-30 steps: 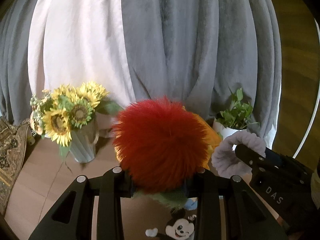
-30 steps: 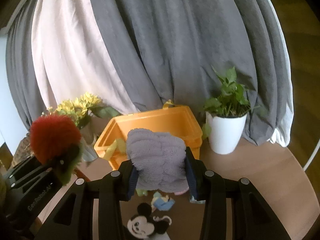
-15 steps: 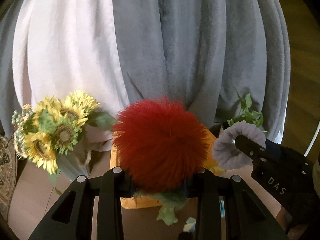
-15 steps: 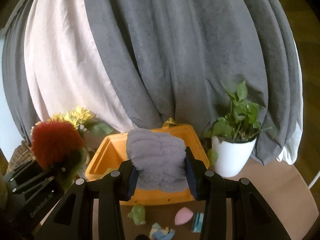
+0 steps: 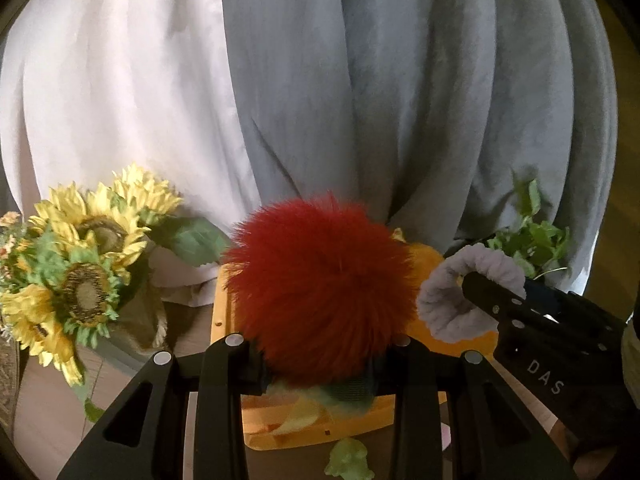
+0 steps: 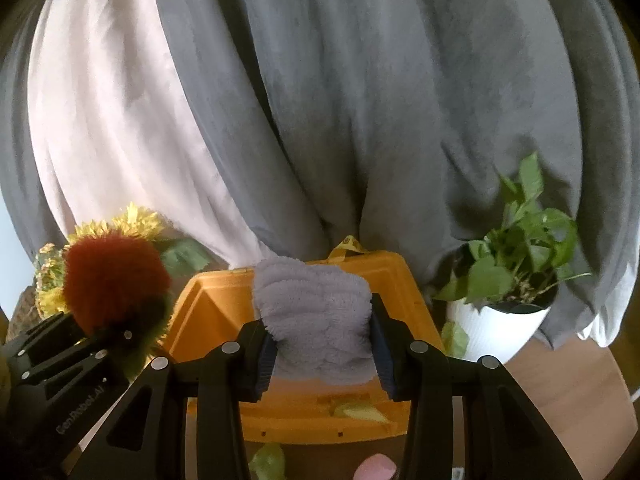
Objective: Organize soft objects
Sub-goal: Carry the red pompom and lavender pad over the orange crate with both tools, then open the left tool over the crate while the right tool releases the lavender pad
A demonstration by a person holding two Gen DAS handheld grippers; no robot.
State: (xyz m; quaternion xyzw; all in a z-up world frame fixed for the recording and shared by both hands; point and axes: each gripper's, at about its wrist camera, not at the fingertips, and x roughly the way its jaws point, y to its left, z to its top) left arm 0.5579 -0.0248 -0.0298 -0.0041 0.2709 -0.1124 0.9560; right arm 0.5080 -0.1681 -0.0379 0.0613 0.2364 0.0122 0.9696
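Nearest in the left wrist view, my left gripper (image 5: 320,354) has its jaws drawn in tight on the base of a red pompom (image 5: 320,300) – the grip sits low on the green part under the fur, so the fluffy ball stands free above the fingers and I judge it will not be crushed. In the right wrist view, my right gripper (image 6: 323,356) pinches a grey fluffy cloth (image 6: 316,320); the jaws stand partway apart because the bunched pile fills the gap, and the blue pads press into it on both sides. The two grippers are side by side, each visible at the edge of the other's view.

Both loads are held above the table, just in front of and partly over the orange bin (image 6: 216,304). My judgement: this is the carry step, and release comes next once each load is over the opening.

Bin contents – only partly visible. I see some yellow-green soft pieces (image 6: 360,412) near the front inside edge; the rest is hidden behind the two loads. A yellow strap (image 6: 348,246) sticks up at its back rim.

On the table before the bin lie a small green toy (image 5: 348,460) and a pink piece (image 6: 376,468), not yet binned.

Further off: sunflowers (image 5: 88,272) to the left, a potted plant (image 6: 516,280) to the right, grey and white curtains (image 6: 360,100) behind.
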